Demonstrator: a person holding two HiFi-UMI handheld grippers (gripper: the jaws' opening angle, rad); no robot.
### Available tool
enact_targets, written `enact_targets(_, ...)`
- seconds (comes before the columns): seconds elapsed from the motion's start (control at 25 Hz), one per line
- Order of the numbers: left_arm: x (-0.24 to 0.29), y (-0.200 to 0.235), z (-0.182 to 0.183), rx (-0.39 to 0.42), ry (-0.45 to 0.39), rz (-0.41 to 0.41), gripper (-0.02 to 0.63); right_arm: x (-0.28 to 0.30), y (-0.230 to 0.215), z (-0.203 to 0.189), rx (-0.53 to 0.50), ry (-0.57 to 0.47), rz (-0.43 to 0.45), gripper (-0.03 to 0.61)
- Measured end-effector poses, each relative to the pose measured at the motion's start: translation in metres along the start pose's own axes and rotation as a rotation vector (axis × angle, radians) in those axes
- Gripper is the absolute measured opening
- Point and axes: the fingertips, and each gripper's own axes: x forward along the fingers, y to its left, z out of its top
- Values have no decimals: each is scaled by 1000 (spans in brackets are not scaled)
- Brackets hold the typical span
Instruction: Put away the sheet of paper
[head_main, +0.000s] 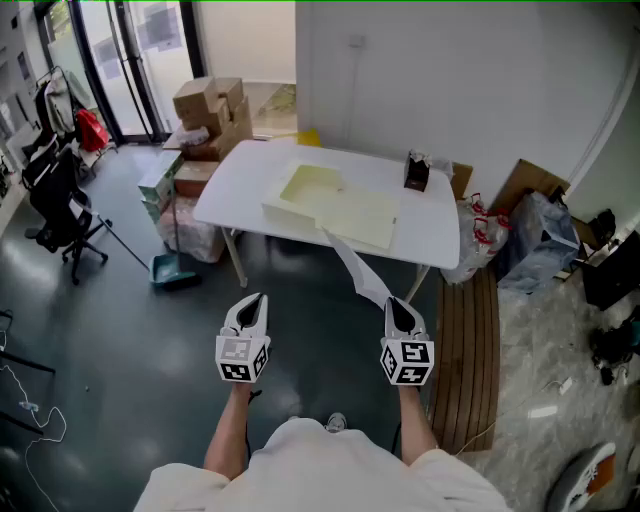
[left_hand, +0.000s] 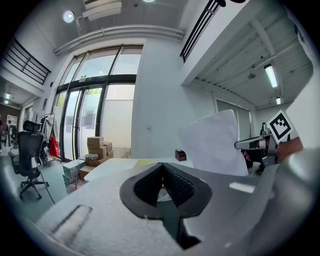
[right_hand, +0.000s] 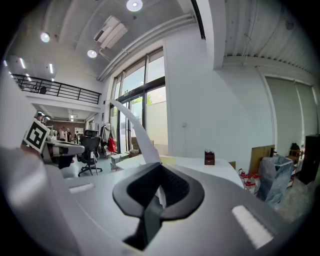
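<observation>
The sheet of paper (head_main: 358, 272), up in the air near the worktop (head_main: 440, 215), looked light, floppy and easy to crumple, so the right gripper (head_main: 399, 306) pinched its near edge, a good spot, while the left gripper (head_main: 251, 304) was closed on nothing.
</observation>
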Motion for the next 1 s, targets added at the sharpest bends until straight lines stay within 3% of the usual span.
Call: enact_targets(1.0, 16, -59, -9, 2, 13, 40, 3, -2, -34, -10, 17, -5, 102, 2)
